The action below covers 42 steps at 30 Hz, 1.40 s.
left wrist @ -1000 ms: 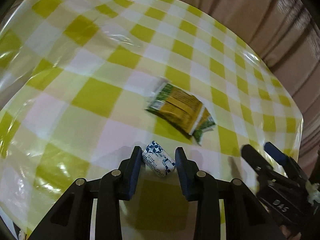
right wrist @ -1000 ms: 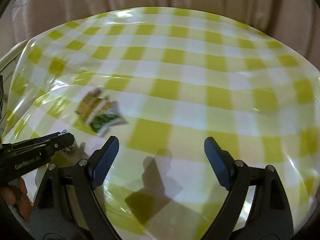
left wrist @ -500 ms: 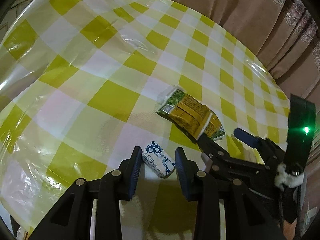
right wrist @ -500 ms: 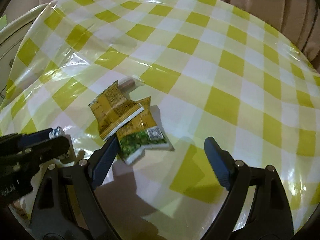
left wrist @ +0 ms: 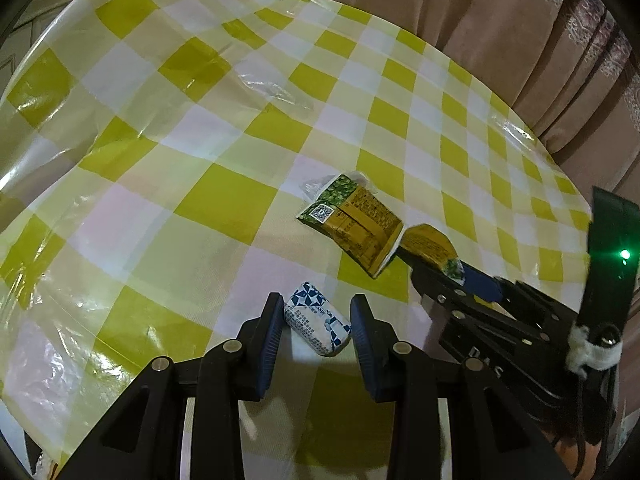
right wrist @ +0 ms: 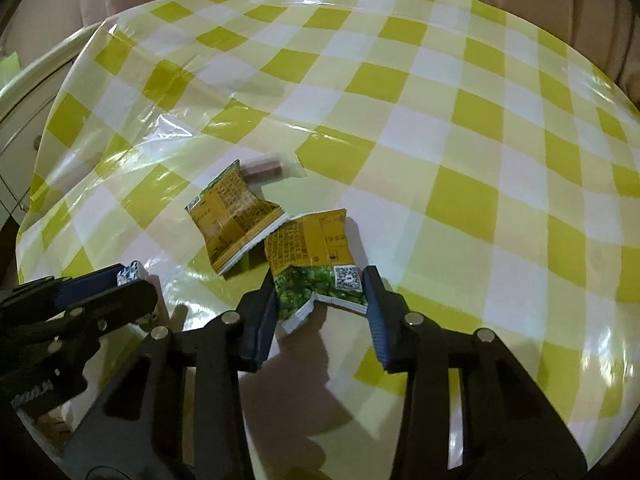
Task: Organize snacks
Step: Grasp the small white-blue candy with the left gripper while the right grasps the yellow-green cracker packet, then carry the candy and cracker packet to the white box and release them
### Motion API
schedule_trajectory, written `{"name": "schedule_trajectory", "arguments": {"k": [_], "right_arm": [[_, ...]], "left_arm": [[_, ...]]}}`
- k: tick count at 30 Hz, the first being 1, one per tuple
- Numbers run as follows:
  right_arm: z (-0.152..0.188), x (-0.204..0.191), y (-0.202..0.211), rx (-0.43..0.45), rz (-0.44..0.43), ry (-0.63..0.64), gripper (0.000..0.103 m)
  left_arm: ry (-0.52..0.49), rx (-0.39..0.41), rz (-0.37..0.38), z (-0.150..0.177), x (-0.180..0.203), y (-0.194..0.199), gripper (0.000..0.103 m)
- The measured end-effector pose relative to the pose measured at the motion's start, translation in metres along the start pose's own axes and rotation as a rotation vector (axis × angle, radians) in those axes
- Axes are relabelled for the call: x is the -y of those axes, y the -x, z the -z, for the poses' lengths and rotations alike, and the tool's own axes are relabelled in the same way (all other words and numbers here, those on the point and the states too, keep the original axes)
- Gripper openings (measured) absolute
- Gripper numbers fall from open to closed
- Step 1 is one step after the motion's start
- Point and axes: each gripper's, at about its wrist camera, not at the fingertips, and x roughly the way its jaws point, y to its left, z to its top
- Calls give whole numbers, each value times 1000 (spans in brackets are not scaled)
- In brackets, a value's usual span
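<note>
My left gripper (left wrist: 316,318) is shut on a small white-and-blue candy packet (left wrist: 316,322), held just over the yellow checked tablecloth (left wrist: 224,208). Two yellow-and-green snack packets lie in the middle. In the right wrist view one packet (right wrist: 234,216) lies farther off. The other packet (right wrist: 316,264) sits between the fingers of my right gripper (right wrist: 320,294), which has closed in on its green end. A small brown snack in clear wrap (right wrist: 266,168) lies behind them. The left gripper shows at the left in the right wrist view (right wrist: 100,288).
Beige curtains (left wrist: 520,32) hang behind the round table. The table's edge runs close along the left (right wrist: 52,80) and the back. A white cabinet (right wrist: 16,128) stands left of the table.
My right gripper has moved in to the nearer yellow-and-green packet and narrowed its jaws around the green end. The left gripper keeps its hold on the candy.
</note>
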Motion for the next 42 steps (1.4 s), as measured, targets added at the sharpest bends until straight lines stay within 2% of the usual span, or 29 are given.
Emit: {"name": "schedule_trajectory", "arguments": {"k": [10, 21, 35, 42], "right_arm": [[28, 23, 36, 25, 46, -87, 40], [72, 65, 101, 67, 152, -221, 40], [138, 105, 175, 68, 274, -320, 40], [177, 131, 206, 48, 349, -376, 40]], "left_arm": [[-77, 11, -8, 7, 25, 5, 35], [-222, -9, 38, 35, 86, 16, 35], [-398, -52, 153, 89, 172, 34, 35], [-448, -88, 218, 111, 198, 40, 35]]}}
